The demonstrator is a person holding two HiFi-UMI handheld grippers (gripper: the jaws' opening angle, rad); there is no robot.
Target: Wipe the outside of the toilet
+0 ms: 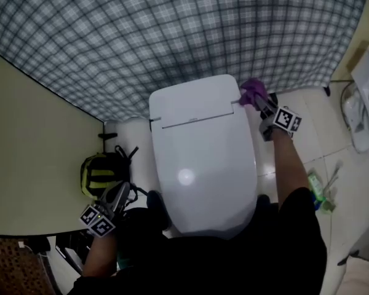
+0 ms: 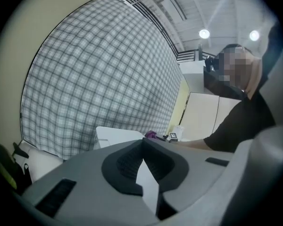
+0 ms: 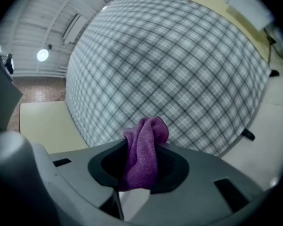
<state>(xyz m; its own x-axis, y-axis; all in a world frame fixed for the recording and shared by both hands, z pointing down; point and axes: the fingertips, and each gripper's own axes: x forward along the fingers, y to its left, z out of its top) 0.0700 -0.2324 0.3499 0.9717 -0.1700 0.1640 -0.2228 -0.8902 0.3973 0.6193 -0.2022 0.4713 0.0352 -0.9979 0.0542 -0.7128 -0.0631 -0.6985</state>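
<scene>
one yellow bag [image 1: 100, 176] beside the toilet [image 1: 203, 158]

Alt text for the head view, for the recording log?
Seen from above, the right gripper holds a purple cloth at the rear right corner of a white toilet with its lid closed. The left gripper hangs low on the left beside a yellow and black bag; a plaid curtain fills the background.

Dim pics, ceiling lights [image 2: 204, 33] glare on toilet lid [image 1: 186, 177], fisheye edges dark.
</scene>
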